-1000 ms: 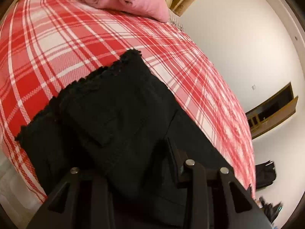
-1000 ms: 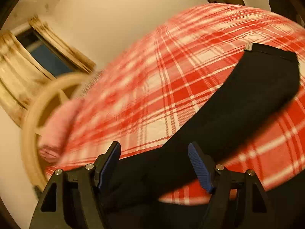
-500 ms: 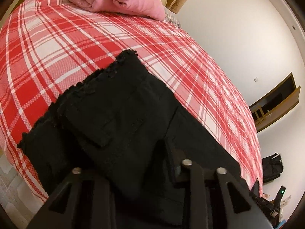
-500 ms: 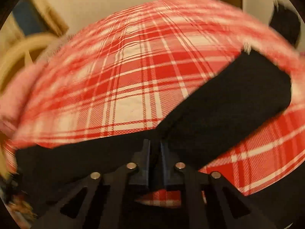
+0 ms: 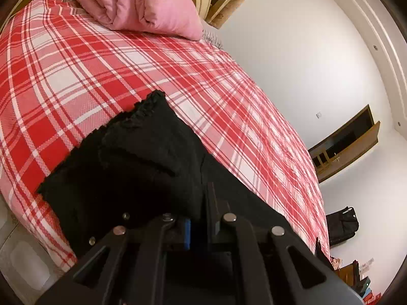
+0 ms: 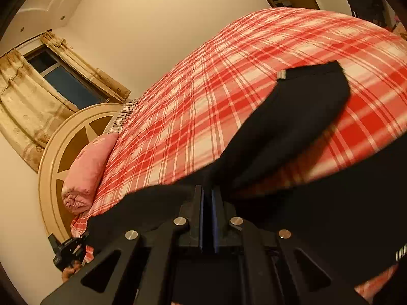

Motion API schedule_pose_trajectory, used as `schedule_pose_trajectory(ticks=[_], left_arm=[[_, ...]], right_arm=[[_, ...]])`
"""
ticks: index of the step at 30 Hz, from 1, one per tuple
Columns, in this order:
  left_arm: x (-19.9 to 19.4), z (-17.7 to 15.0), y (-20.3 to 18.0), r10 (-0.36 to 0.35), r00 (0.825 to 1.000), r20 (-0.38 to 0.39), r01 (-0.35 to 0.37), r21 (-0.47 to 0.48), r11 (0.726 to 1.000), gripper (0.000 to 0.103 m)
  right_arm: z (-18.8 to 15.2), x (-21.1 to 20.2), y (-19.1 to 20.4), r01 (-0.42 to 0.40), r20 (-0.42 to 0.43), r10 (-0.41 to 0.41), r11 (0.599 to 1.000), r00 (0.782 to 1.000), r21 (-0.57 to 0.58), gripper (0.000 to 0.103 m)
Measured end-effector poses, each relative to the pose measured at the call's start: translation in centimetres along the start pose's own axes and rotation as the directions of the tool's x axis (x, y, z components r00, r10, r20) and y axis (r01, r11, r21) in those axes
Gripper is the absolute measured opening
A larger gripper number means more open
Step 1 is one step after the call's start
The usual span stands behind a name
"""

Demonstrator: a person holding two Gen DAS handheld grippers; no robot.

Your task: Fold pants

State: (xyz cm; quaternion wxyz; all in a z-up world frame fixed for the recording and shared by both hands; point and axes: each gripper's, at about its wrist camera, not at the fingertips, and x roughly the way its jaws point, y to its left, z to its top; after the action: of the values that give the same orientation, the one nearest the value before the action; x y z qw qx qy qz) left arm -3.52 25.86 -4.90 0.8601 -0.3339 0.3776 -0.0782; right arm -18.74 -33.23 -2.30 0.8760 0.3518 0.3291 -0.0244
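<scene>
Both grippers are pinched onto the black pants [image 5: 142,167]: the right gripper [image 6: 208,198] has its blue pads pressed together on a fold of cloth, and the left gripper [image 5: 197,218] is closed on the near edge. The pants lie on the near side of the plaid bed [image 5: 76,71], one leg [image 6: 292,117] stretching away far and right from the right gripper, so that hand seems best placed to carry the fold. A pink pillow [image 5: 137,7] sits far off at the headboard.

pink pillow [image 5: 142,5] on plaid bedspread [image 5: 76,63]; curtained window [image 6: 68,81].
</scene>
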Motion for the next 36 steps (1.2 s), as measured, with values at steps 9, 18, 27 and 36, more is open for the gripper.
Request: schedule_pose_trajectory(ticks=[9, 18, 27, 36], left_arm=[[-1.1, -1.3, 2.3, 0.014, 1.0, 0.004, -0.013, -0.024, 1.0, 0.008], [0.0, -0.6, 1.9, 0.031, 1.0, 0.0, -0.031, -0.012, 0.999, 0.025], [1.7, -0.8, 1.3, 0.06, 0.998, 0.008, -0.06, -0.006, 0.998, 0.066], [2.6, -0.9, 0.9, 0.034, 0.999, -0.001, -0.034, -0.007, 0.999, 0.009]], right_arm=[[-4.9, 0.3, -2.0, 0.019, -0.059, -0.016, 0.998, 0.998, 0.053, 0.005], [-5.0, 0.9, -1.4, 0.029, -0.024, -0.029, 1.0, 0.999, 0.002, 0.007], [-3.6, 2.1, -3.1, 0.095, -0.032, -0.093, 0.992, 0.995, 0.086, 0.054], [-1.4, 4.0, -2.8, 0.215, -0.025, -0.215, 0.977, 0.976, -0.003, 0.046]])
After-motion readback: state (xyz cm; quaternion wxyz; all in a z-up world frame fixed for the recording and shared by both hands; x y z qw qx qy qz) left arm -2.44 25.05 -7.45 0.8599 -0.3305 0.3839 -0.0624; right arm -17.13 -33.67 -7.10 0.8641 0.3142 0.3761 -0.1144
